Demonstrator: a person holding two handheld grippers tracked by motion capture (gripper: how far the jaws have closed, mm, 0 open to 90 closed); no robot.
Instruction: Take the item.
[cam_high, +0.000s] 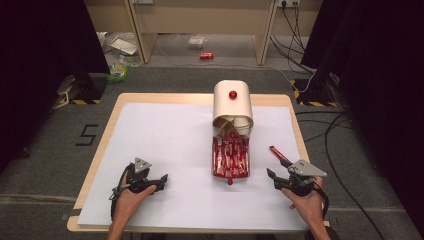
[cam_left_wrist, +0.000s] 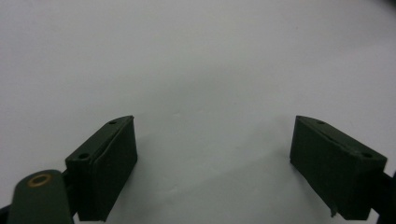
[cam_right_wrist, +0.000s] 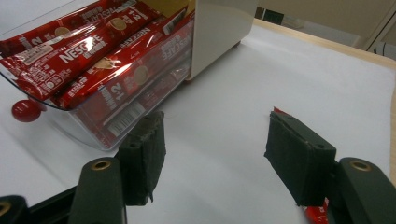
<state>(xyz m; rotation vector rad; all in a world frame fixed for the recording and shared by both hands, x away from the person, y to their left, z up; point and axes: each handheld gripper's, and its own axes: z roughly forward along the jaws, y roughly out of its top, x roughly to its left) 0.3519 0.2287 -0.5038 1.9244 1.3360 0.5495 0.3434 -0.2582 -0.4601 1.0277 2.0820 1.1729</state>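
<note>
On the desk (cam_high: 150, 130) both my jaws stand apart and empty, right gripper (cam_high: 278, 179) beside loose coffee stick (cam_high: 280, 155); a careless sweep could knock it off.

A lab recording space: black curtains (cam_high: 40, 45) flank a paper-covered table (cam_high: 165, 145) on grey carpet (cam_high: 45, 150), with hazard-taped stands (cam_high: 82, 90) and trailing cables (cam_high: 340, 145).

From my high view I look forward and down over the whole table (cam_high: 165, 97). My left gripper view sits low, looking past its fingers (cam_left_wrist: 109, 163) at bare white sheet just ahead. My right gripper view looks beyond its fingers (cam_right_wrist: 144, 154) at the sachet drawer (cam_right_wrist: 93, 60), shared with the high view.
</note>
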